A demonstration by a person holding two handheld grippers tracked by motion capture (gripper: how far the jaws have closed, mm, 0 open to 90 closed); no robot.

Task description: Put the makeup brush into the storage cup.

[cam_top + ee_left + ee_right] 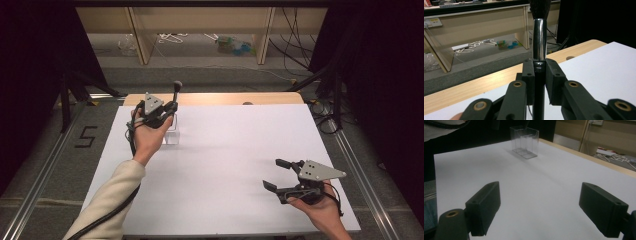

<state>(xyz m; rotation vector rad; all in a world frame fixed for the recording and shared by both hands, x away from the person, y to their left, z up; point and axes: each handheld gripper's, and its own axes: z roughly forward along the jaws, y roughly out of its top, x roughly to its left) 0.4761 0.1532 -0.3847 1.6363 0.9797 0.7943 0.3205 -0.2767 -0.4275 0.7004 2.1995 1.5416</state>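
Left gripper point(167, 111) clenched on upright brush point(539, 45) above clear holder point(524, 142) at 11 o'clock, insertion apparently pending; right gripper point(278, 174) released, idle at 4 o'clock on desk point(225, 150).

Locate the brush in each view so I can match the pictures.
High view: the brush stands upright in the left gripper, upper left, above the clear box.
Left gripper view: centre, chrome ferrule rising from shut jaws, bristles cut off by the top edge.
Right gripper view: I cannot make it out; at most a thin dark line above the box.
Shared landmark: the table's wooden far edge, seen in all three.
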